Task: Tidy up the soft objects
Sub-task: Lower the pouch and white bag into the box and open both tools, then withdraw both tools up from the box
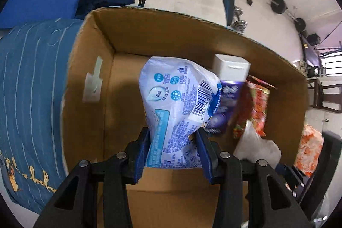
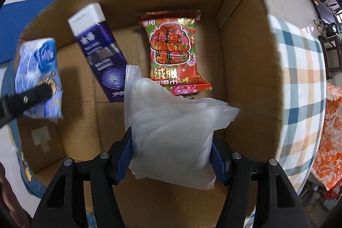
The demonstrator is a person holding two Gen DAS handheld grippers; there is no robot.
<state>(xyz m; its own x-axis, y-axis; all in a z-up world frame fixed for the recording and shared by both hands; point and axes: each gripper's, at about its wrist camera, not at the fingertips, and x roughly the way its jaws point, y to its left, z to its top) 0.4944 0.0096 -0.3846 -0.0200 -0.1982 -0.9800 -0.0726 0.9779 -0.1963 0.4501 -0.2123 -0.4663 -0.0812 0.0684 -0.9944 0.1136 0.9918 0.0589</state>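
Left gripper [image 1: 173, 138] clamped the blue tissue pack [image 1: 179, 104]; right gripper [image 2: 172, 151] pinched the white pouch [image 2: 171, 131], both over the cardboard box [image 2: 245, 57]. Red packet [image 2: 173, 50] lay at 12 o'clock. Risk: the pouch, released here, could bury it.

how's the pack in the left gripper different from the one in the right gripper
The blue-and-white pack is printed with text and a barcode; the white bag is plain and translucent. The left gripper pinches its pack into a narrow waist; the right gripper stands wider on its puffy bag. Both hang over the cardboard box.
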